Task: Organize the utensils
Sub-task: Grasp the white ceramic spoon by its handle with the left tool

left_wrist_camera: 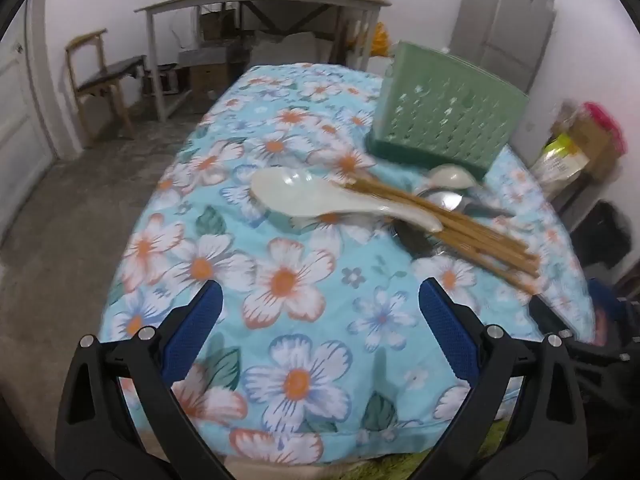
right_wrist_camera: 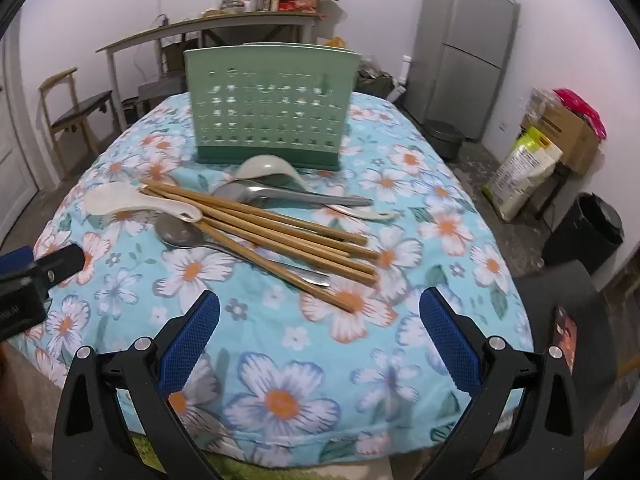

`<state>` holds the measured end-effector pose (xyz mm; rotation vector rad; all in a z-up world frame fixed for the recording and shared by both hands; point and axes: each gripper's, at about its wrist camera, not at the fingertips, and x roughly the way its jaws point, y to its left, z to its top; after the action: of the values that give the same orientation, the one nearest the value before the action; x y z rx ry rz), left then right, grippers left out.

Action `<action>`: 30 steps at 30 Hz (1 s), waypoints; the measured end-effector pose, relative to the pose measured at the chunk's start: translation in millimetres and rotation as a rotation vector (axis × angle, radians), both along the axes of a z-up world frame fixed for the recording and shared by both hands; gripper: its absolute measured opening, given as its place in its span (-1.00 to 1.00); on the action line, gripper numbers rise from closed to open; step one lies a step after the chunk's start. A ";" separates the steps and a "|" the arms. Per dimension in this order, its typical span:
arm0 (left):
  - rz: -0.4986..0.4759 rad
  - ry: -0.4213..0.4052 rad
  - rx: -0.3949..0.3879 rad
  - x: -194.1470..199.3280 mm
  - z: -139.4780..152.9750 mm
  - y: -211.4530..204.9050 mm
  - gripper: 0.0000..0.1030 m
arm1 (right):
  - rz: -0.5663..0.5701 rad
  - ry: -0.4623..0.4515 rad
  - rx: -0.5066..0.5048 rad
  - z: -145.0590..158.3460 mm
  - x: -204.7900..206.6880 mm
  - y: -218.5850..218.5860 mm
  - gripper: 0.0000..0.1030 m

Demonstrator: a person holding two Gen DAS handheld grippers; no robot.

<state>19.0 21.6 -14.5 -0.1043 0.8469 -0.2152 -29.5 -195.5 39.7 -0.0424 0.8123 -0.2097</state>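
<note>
1. Flowered cloth (right_wrist_camera: 288, 360) covers the table.
2. Chopsticks (right_wrist_camera: 272, 236) and spoons (right_wrist_camera: 140, 202) lie piled in front of the green rack (right_wrist_camera: 272, 104).
3. Both the left gripper (left_wrist_camera: 320, 300) and right gripper (right_wrist_camera: 320, 304) gape wide, empty, short of the pile.

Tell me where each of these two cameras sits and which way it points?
Left wrist: sits on the left gripper, open over the table's near edge, angled toward the white spoon and green holder.
Right wrist: sits on the right gripper, open, facing the holder squarely; the left gripper shows at its left edge.
Shared: floral cloth, chopsticks, spoons, holder.
</note>
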 end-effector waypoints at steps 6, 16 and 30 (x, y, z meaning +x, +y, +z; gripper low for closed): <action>-0.008 -0.020 -0.150 19.2 2.0 20.6 0.84 | 0.084 0.019 -0.009 -12.6 16.8 12.5 0.89; 0.006 -0.010 -0.224 73.3 -1.0 44.6 0.84 | 0.148 0.001 0.006 -19.0 44.9 31.1 0.89; 0.021 0.168 -0.365 128.1 -47.0 63.7 -0.22 | 0.266 0.051 0.057 -45.9 58.9 41.3 0.89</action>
<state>147.1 85.3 -61.5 -0.4783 0.9662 -0.3435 29.4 -154.1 -6.2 -0.1021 0.8537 0.0657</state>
